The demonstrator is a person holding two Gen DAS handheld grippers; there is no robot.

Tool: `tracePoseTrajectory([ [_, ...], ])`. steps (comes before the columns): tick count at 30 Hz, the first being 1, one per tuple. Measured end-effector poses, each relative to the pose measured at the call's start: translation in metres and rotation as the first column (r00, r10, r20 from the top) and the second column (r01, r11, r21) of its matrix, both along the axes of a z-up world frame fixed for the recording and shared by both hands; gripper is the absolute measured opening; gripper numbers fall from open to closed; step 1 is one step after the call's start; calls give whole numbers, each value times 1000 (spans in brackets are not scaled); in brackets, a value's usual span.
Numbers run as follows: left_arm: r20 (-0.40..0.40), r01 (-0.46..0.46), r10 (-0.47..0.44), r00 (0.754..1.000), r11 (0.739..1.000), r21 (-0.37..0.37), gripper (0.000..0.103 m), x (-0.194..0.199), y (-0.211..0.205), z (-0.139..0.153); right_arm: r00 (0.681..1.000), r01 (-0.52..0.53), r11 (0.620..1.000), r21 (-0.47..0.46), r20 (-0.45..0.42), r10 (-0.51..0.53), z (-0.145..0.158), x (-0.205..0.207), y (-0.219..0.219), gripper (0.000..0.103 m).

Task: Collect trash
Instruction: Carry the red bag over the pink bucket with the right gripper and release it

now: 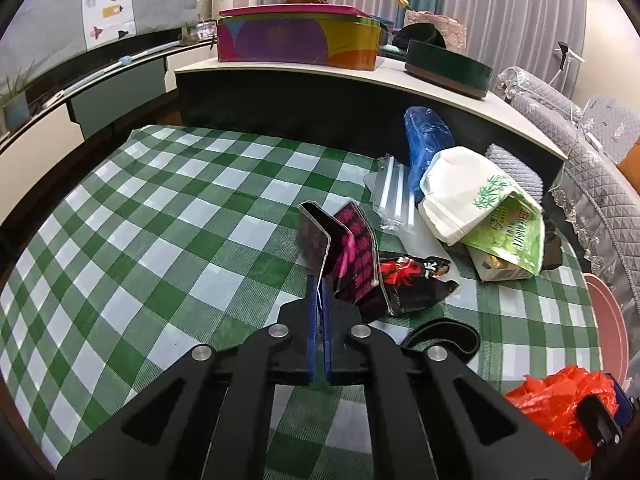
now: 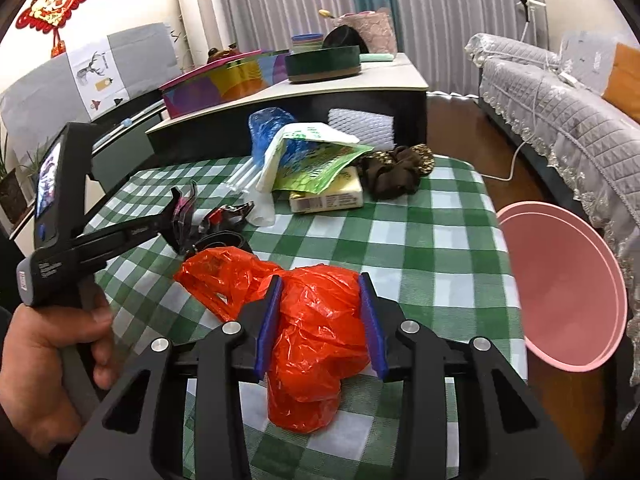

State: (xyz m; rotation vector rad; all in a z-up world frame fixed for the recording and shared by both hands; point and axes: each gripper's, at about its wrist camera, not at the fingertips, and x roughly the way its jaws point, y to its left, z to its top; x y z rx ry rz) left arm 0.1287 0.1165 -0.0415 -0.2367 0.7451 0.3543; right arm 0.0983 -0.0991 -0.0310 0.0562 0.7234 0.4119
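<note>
Home living rm, desk [image 2: 420,240] w/ green-white check cloth, quilted grey sofa [image 2: 552,120] just right of desk, low cabinet [image 2: 360,92] behind desk, floor-length curtains [image 2: 440,8] beyond it, red knot ornament [image 2: 54,2] on wall far left.

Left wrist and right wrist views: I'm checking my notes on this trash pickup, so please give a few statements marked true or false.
1. The left gripper is clamped on a black-and-pink glossy wrapper. True.
2. The right gripper is shut tight on the crumpled orange plastic bag. False: its fingers stand apart on either side of the bag.
3. The round pink plastic basin sits at the table's right edge. True.
4. The green-and-white checked tablecloth is plain blue. False: it is checked green and white.
</note>
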Motion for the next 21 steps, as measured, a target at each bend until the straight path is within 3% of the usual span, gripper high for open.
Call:
tracePoseTrajectory([
  [21,88,129,-127,988,991,-22,2,-51,-39,33,980,165,986,-25,116,-161,34,-26,-51,38],
])
